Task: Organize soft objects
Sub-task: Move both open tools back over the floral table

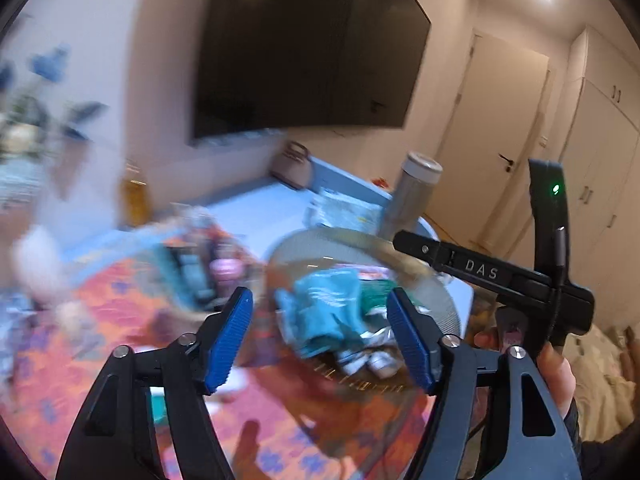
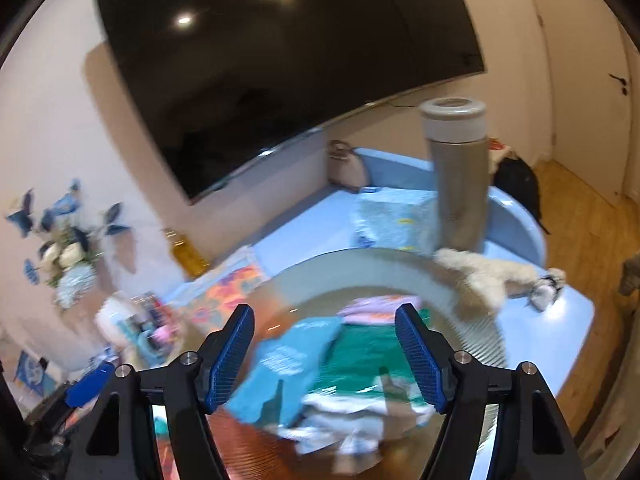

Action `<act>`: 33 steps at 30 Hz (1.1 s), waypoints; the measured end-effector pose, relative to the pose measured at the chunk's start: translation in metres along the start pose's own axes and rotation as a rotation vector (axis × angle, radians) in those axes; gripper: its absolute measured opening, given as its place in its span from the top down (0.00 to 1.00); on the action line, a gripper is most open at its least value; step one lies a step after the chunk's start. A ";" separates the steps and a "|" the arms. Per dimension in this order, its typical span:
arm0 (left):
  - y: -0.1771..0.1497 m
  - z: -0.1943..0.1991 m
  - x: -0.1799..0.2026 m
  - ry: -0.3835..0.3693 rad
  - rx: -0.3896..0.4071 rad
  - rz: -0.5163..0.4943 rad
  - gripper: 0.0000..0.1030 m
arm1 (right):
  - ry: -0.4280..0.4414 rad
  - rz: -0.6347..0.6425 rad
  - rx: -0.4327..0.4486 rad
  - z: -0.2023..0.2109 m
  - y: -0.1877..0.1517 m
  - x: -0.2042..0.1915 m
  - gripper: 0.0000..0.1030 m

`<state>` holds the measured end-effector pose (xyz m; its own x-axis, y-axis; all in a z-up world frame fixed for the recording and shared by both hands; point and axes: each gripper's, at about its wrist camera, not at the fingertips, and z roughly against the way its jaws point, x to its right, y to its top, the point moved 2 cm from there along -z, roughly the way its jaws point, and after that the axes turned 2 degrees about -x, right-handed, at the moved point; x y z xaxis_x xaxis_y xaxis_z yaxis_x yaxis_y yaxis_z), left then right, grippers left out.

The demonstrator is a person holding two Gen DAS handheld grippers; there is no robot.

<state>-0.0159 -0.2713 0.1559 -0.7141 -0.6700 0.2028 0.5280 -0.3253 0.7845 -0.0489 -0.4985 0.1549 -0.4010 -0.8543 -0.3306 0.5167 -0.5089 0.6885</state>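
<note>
A round grey-rimmed basket [image 2: 472, 280] holds soft cloths: a light-blue one [image 2: 288, 364], a green one [image 2: 360, 352], a pink one [image 2: 380, 305] and a white one [image 2: 352, 420]. My right gripper [image 2: 324, 356] is open and empty just above them. In the left wrist view the basket [image 1: 444, 300] and the light-blue cloth [image 1: 320, 312] lie ahead of my open, empty left gripper [image 1: 318, 340]. The right gripper's body [image 1: 500, 276] shows at right. A cream plush toy [image 2: 480, 276] lies on the basket's far rim.
A steel flask [image 2: 460, 176] stands behind the basket, beside a pale-blue packet [image 2: 392, 220]. An oil bottle [image 2: 188, 256], a flower vase [image 2: 72, 264] and a wicker tray of items [image 1: 200, 268] stand left. An orange patterned cloth [image 1: 100, 320] covers the blue table [image 2: 560, 332].
</note>
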 end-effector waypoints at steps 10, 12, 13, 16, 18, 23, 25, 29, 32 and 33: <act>-0.007 0.200 -0.088 0.360 0.144 0.093 0.27 | 0.220 0.210 -0.059 0.012 -0.057 -0.123 0.19; -0.017 0.224 -0.103 0.469 0.150 0.111 0.27 | 0.254 0.254 -0.072 0.010 -0.073 -0.145 0.15; -0.026 0.234 -0.112 0.497 0.152 0.124 0.27 | 0.270 0.282 -0.087 0.007 -0.084 -0.157 0.15; -0.061 0.239 -0.148 0.496 0.119 0.226 0.27 | 0.310 0.347 -0.158 -0.008 -0.115 -0.186 0.15; -0.084 0.231 -0.170 0.504 0.096 0.290 0.27 | 0.318 0.384 -0.192 -0.019 -0.136 -0.200 0.15; -0.152 0.188 -0.220 0.562 0.039 0.430 0.27 | 0.323 0.477 -0.251 -0.052 -0.187 -0.220 0.15; -0.179 0.166 -0.233 0.586 0.005 0.473 0.27 | 0.317 0.512 -0.283 -0.066 -0.206 -0.225 0.15; -0.215 0.142 -0.253 0.599 -0.042 0.549 0.27 | 0.284 0.566 -0.349 -0.085 -0.229 -0.227 0.15; -0.233 0.134 -0.268 0.562 -0.077 0.630 0.27 | 0.293 0.587 -0.343 -0.085 -0.229 -0.229 0.14; -0.233 0.136 -0.270 0.548 -0.069 0.638 0.27 | 0.293 0.592 -0.353 -0.088 -0.231 -0.229 0.14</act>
<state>-0.0081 0.0759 -0.0018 0.0450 -0.9624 0.2680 0.7942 0.1972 0.5747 -0.0100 -0.1941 0.0148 0.2118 -0.9639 -0.1612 0.8154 0.0834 0.5729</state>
